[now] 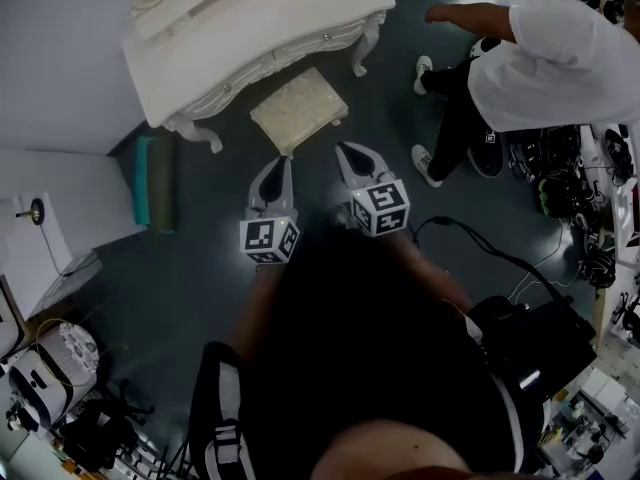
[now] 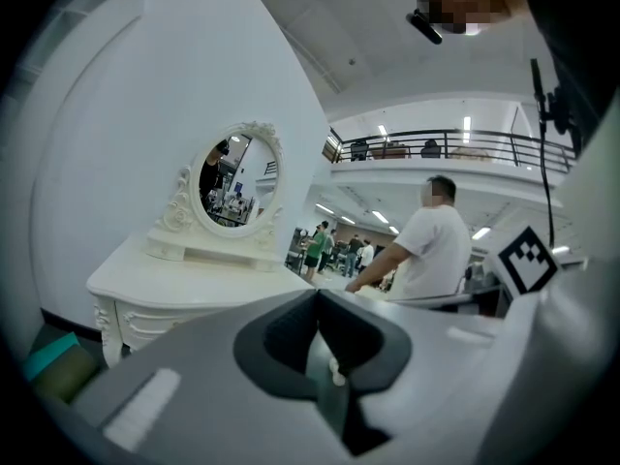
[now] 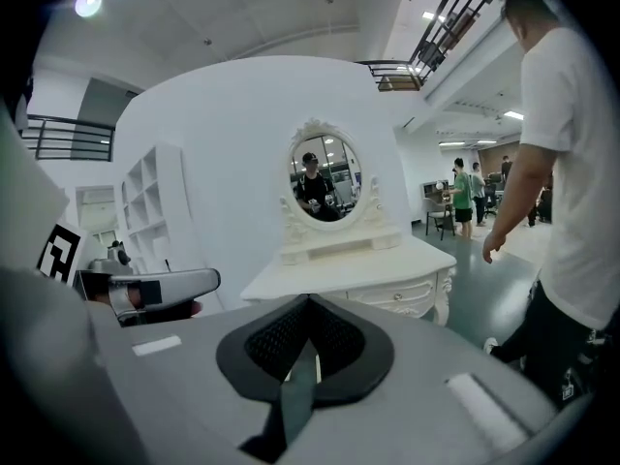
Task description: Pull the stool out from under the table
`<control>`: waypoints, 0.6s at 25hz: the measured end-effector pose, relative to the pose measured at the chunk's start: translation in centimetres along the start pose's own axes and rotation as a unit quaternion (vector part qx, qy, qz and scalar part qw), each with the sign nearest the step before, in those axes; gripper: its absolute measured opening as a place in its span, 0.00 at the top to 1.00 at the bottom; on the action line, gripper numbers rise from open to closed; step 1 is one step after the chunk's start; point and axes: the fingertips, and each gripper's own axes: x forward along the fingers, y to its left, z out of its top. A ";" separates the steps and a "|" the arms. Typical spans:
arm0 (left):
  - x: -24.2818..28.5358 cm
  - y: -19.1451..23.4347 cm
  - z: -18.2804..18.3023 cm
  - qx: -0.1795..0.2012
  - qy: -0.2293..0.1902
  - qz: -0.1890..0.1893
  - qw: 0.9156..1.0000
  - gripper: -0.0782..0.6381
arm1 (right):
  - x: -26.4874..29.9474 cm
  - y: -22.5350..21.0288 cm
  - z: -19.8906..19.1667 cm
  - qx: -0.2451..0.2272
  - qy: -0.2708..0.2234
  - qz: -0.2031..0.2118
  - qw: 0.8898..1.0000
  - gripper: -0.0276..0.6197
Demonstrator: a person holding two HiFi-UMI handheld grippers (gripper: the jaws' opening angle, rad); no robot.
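Observation:
The stool [image 1: 298,108] has a cream padded top and stands on the dark floor just in front of the white dressing table [image 1: 260,18], almost wholly out from under it. My left gripper [image 1: 284,164] hovers a little short of the stool's near edge, jaws together and holding nothing. Beside it, my right gripper [image 1: 346,149] is likewise shut and empty, its tips close to the stool's right corner. Both gripper views look over closed jaws, left gripper [image 2: 315,294] and right gripper [image 3: 308,300], at the dressing table [image 2: 184,274] [image 3: 358,274]. The stool is hidden in them.
A person in a white shirt [image 1: 560,58] stands right of the table, feet near its right leg. A teal roll [image 1: 155,183] lies by the wall on the left. Cables and gear [image 1: 570,198] crowd the right side. An oval mirror [image 3: 325,182] tops the table.

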 end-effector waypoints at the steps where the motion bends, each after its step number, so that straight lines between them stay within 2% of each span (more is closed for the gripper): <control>1: 0.0 -0.1 0.0 -0.001 0.000 -0.003 1.000 0.88 | 0.0 0.0 0.0 -0.001 0.000 0.001 1.000 0.96; 15: 0.3 -0.7 -0.3 0.003 0.001 -0.008 1.000 0.88 | -0.4 -0.6 -0.6 -0.001 0.003 -0.002 1.000 0.96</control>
